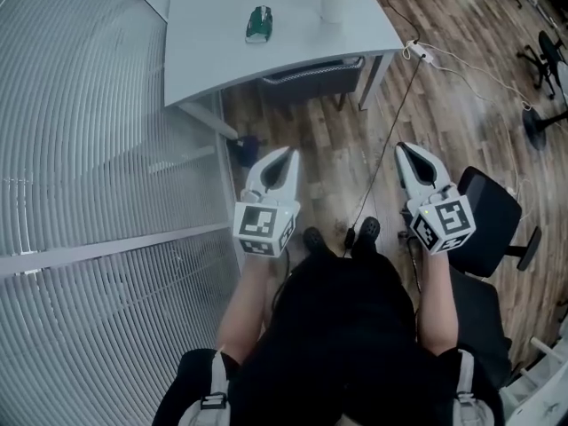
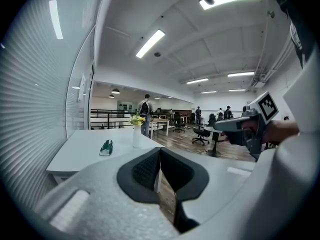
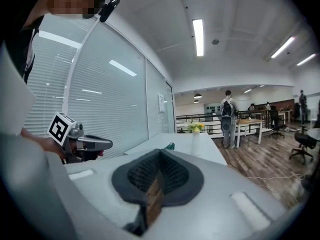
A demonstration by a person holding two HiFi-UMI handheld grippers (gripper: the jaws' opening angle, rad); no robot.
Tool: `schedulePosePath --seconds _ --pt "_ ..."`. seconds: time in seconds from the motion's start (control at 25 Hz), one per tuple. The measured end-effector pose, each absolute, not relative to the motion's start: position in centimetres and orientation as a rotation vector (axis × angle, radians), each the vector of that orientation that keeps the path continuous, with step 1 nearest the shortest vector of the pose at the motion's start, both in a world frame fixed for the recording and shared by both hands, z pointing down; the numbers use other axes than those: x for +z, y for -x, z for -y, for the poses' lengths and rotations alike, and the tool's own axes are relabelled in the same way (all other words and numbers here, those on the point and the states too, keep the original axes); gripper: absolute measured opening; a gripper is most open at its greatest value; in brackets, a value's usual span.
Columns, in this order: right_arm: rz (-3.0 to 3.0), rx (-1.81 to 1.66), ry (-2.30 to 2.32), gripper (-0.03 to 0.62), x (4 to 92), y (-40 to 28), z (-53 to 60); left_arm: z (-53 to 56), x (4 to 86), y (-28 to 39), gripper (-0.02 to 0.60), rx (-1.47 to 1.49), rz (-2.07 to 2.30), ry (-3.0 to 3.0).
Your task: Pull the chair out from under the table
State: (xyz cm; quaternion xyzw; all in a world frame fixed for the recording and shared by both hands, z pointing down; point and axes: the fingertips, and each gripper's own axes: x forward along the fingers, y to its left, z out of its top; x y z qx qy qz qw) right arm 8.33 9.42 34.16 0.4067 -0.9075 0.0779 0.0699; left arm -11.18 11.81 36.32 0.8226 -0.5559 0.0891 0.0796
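Chair (image 1: pixel 311 76): tucked under the near edge of the table (image 1: pixel 213 34), with only its dark back showing.
Left gripper (image 1: pixel 286 156): claw closed on nothing, aimed at the table, well apart from the chair.
Right gripper (image 1: pixel 405 151): also closed and empty, just as far off.
Risk, grip: both claws must open first, and I'd guess a pinch on the thin back rim could slip.
Risk, table: a crooked pull could catch the table leg (image 1: pixel 373 80), jolt the top and tip the vase (image 1: pixel 331 3).
Risk, cable (image 1: pixel 390 131): it crosses the floor from the table's right corner toward the person's feet, so it could snag the chair or trip them.
Room: bare wood floor lies between chair and person. The glass wall (image 1: pixel 89 149) is close on the left, and an office chair (image 1: pixel 491 220) sits just beside the right gripper.
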Motion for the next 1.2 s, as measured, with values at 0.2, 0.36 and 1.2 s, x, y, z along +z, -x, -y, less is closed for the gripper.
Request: schedulePosePath --seconds 0.2,0.36,1.2 --pt "2.777 0.272 -1.222 0.002 33.9 -6.5 -10.3 -12.2 36.9 12.2 0.009 0.264 1.606 -2.479" --pt "2.777 0.296 -1.178 0.003 34.7 -4.4 -10.4 -11.5 38.0 13.0 0.009 0.275 1.581 -2.476" --pt "2.863 0.163 -0.836 0.003 34.6 -8.2 5.6 0.3 38.8 7.6 0.009 0.34 1.797 -2.258"
